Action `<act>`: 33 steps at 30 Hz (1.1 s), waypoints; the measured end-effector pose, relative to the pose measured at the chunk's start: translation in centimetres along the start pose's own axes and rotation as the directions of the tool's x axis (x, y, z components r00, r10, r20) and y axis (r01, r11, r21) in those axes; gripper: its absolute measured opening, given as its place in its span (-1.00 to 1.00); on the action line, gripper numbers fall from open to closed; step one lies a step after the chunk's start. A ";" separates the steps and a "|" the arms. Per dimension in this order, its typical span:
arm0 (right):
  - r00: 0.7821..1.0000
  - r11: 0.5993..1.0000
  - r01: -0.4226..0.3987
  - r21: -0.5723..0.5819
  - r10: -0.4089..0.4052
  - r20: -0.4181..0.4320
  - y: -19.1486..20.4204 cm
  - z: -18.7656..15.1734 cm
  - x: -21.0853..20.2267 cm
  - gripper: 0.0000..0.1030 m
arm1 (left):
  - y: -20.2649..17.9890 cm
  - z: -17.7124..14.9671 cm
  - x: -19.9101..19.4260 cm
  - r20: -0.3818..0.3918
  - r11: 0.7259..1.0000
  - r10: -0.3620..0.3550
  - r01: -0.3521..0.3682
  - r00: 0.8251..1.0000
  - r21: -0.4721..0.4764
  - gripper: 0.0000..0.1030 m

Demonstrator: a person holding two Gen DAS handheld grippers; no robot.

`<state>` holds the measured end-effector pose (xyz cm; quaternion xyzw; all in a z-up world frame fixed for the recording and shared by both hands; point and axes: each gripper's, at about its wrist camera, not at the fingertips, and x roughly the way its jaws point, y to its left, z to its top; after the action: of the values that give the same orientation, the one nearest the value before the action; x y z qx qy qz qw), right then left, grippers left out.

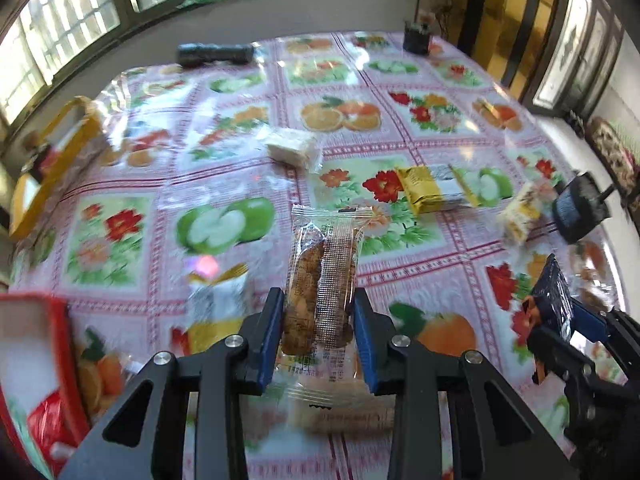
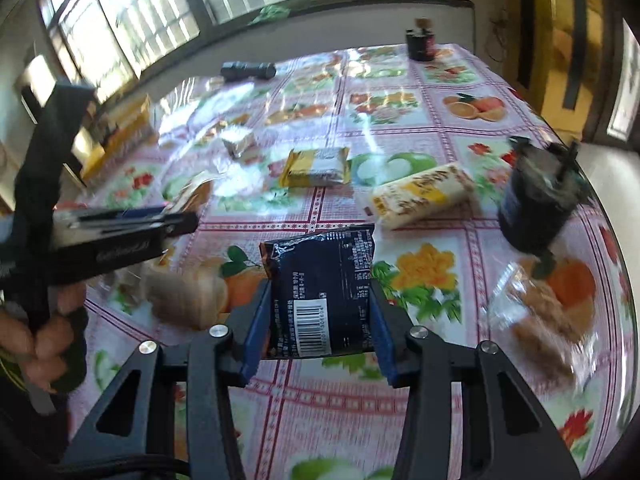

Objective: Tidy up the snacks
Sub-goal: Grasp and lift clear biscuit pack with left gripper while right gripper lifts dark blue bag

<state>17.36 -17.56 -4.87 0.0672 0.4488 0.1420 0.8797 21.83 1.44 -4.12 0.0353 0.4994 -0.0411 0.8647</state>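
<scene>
Clear-wrapped biscuit pack (image 1: 320, 280) stands clamped between the left gripper (image 1: 319, 316) pads, long axis pointing away over the fruit-print tablecloth (image 1: 240, 128). Right gripper (image 2: 320, 316) pinches a dark snack packet (image 2: 320, 292), barcode end nearest. Beyond lies a yellow packet (image 2: 318, 167).

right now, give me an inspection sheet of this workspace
surface: table under a glossy fruit-print cloth
job's things: clear biscuit pack; dark pack; yellow pack; white pack; long pale pack; red box
clutter: torch; dark jar
grippers: left gripper shut on the biscuit pack; right gripper shut on the dark pack
cables: nothing seen
surroundings: windows
</scene>
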 end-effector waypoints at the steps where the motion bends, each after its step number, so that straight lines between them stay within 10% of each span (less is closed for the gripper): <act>1: 1.000 1.000 -0.004 0.008 0.004 0.013 0.0 -0.2 -0.6 -0.08 | 0.1 -0.4 -0.8 0.013 1.000 -0.002 0.002 1.000 -0.012 -0.35; 33: 0.989 0.995 -0.104 -0.004 0.104 0.107 6.5 -2.9 -6.7 -0.08 | 3.1 -9.3 -11.7 0.157 0.982 0.109 -0.081 0.982 -0.173 -0.35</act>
<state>10.03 -13.52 0.16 0.0987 0.3969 0.1835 0.8939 8.33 5.94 1.48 -0.0163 0.4252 0.0391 0.9041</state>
